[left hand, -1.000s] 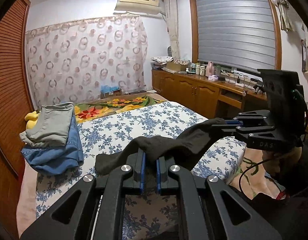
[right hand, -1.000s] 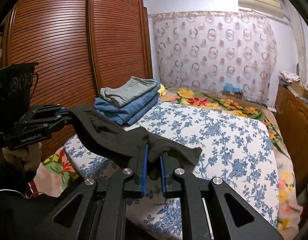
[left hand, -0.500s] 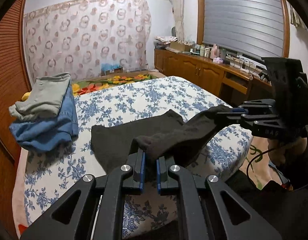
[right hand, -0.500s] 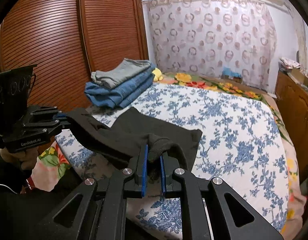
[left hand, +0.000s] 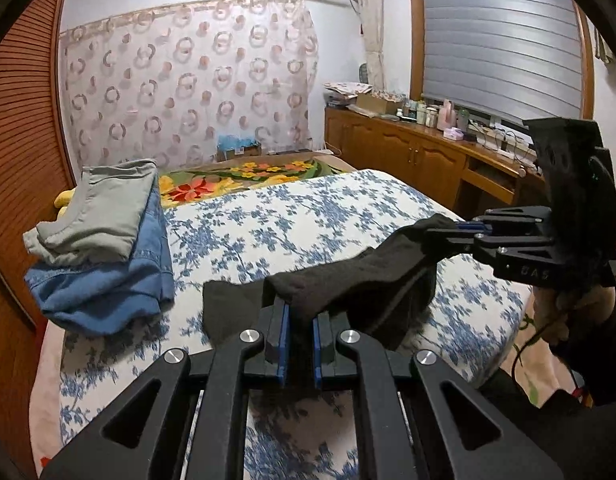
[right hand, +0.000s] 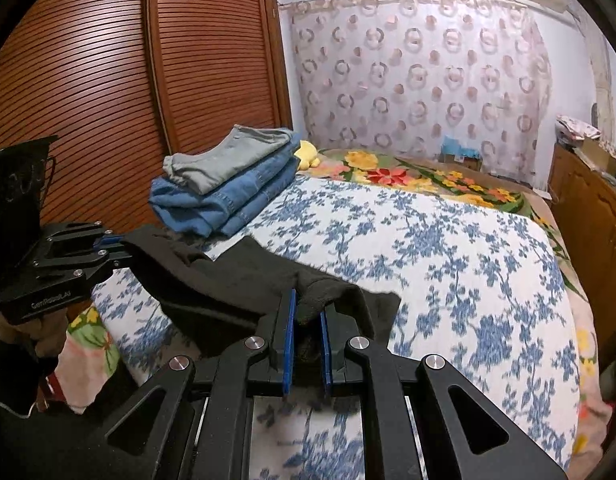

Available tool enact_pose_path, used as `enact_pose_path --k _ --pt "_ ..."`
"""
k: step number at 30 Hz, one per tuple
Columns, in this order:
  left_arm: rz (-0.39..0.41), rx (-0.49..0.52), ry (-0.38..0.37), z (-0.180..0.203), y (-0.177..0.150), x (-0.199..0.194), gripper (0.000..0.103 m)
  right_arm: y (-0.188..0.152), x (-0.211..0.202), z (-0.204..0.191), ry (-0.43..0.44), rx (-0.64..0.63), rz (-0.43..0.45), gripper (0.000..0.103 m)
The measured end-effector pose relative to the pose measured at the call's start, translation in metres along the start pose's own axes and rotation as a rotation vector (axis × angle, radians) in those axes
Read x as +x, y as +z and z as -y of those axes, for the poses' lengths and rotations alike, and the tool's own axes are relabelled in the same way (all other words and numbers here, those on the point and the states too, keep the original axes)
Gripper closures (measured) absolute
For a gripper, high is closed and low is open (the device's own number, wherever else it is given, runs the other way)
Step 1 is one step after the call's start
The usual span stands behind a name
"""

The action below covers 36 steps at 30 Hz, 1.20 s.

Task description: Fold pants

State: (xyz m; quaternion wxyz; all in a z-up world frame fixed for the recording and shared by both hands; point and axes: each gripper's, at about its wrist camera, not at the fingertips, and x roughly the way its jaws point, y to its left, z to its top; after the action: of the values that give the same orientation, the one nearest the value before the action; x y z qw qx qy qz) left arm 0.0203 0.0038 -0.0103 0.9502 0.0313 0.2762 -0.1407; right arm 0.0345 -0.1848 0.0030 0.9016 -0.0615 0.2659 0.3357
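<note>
Pants (left hand: pixel 347 280), black, hang pinched at each end between the left claw (left hand: pixel 299 344) and right claw (right hand: pixel 308 344), long axis strung claw to claw; their lower half drapes ahead onto the bed (left hand: pixel 292 224), short of the folded stack (left hand: pixel 104 240).

The bed (right hand: pixel 447 240) print is blurring near the lens; the black pants (left hand: pixel 347 280) are hiding the sheet beneath, their lower part lying out of sight.
</note>
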Motion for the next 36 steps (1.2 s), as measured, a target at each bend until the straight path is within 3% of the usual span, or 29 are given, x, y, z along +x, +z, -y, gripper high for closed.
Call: enact_pose_path --k 11,14,17,19,23,36 --pt "-0.045 -0.023 0.016 -0.010 -0.005 0.028 0.094 0.002 0.052 0.008 -0.006 0.018 -0.070 0.092" --pt "-0.053 -0.015 0.026 -0.010 -0.007 0.031 0.089 0.001 0.060 0.008 -0.010 0.019 -0.083 0.092" --pt "-0.037 -0.010 0.028 -0.010 -0.007 0.028 0.077 0.000 0.067 0.010 -0.016 0.019 -0.091 0.092" --pt "-0.037 -0.010 0.021 -0.011 -0.009 0.025 0.061 0.000 0.071 0.011 -0.016 0.021 -0.094 0.092" --pt "-0.056 -0.015 -0.006 -0.012 -0.016 0.027 0.050 0.000 0.076 0.013 -0.014 0.021 -0.098 0.092" --pt "-0.141 -0.037 -0.004 -0.020 -0.037 0.049 0.049 0.005 0.073 0.017 0.020 0.055 -0.084 0.092"
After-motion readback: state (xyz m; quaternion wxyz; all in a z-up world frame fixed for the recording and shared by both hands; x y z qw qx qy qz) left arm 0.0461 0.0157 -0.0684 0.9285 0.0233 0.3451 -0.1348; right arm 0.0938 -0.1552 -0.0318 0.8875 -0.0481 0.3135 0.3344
